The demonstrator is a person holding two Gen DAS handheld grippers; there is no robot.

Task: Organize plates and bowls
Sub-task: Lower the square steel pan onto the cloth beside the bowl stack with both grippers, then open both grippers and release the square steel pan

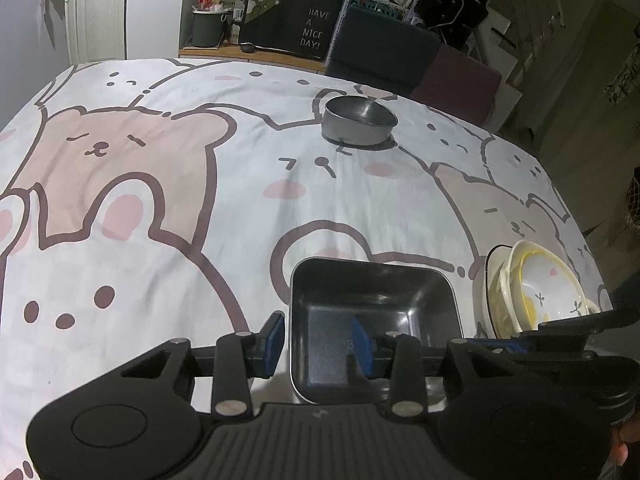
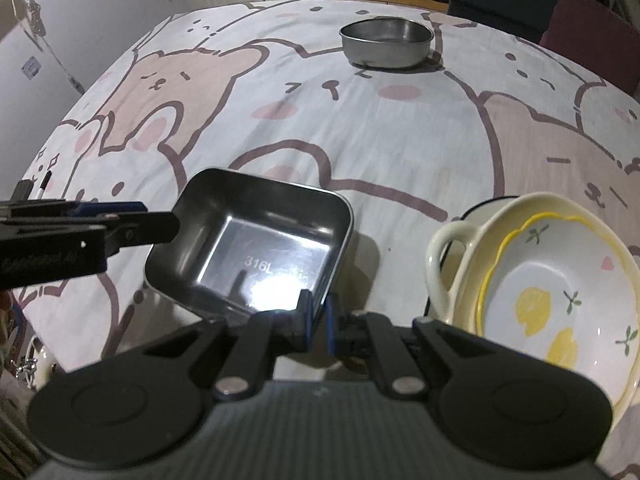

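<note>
A table under a white cloth printed with cartoon bears and rabbits carries everything here. Near its front edge sits a square stainless-steel tray with rounded corners, stamped "316L" on its floor, tilted a little so that its near side rides higher. The right gripper has its blue-padded fingers pressed together on the tray's near wall, one finger inside and one outside. The left gripper straddles the tray's left wall with its fingers spread, one pad outside and clear of the metal, the other down inside the tray.

Just beside the tray, toward the table's right front corner, stands a stack of crockery: a white plate with a dark rim at the bottom, a cream ceramic bowl with a loop handle on it, and nested inside that a white scalloped dish with a yellow edge and lemon pattern. The gap between tray and stack is narrow.

Toward the far edge, well apart from the rest, a round stainless-steel bowl stands upright. The broad middle and left of the cloth lie open between it and the tray. Beyond the far edge, a dark chair stands close against the table.
</note>
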